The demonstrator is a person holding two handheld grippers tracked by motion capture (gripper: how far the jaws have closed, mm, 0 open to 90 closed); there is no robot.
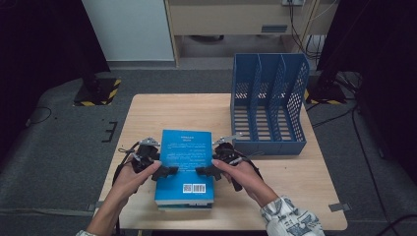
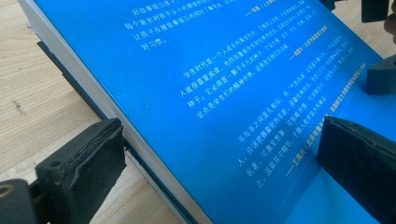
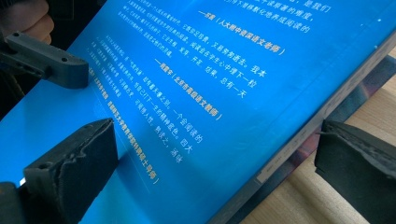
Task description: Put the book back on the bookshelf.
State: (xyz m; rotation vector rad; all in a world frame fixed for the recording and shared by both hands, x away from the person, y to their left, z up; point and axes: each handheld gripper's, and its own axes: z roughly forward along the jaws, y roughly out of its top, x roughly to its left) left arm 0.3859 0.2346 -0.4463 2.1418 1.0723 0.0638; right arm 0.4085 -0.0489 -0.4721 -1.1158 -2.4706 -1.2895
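A blue book (image 1: 186,162) with white and yellow print and a barcode lies flat on the wooden table (image 1: 162,105), on top of a darker book whose edge peeks out below. My left gripper (image 1: 165,171) is open at the book's left edge. In the left gripper view the left gripper (image 2: 219,172) has one jaw beside that edge and the other over the blue book's cover (image 2: 210,70). My right gripper (image 1: 203,171) is open at the right edge. In the right gripper view the right gripper (image 3: 215,172) straddles the blue book's (image 3: 196,70) edge the same way.
A blue three-slot file holder (image 1: 268,105) stands at the table's back right, its open front facing me, just beyond my right hand. Bare wood lies behind the book and to the front right. Grey carpet surrounds the table.
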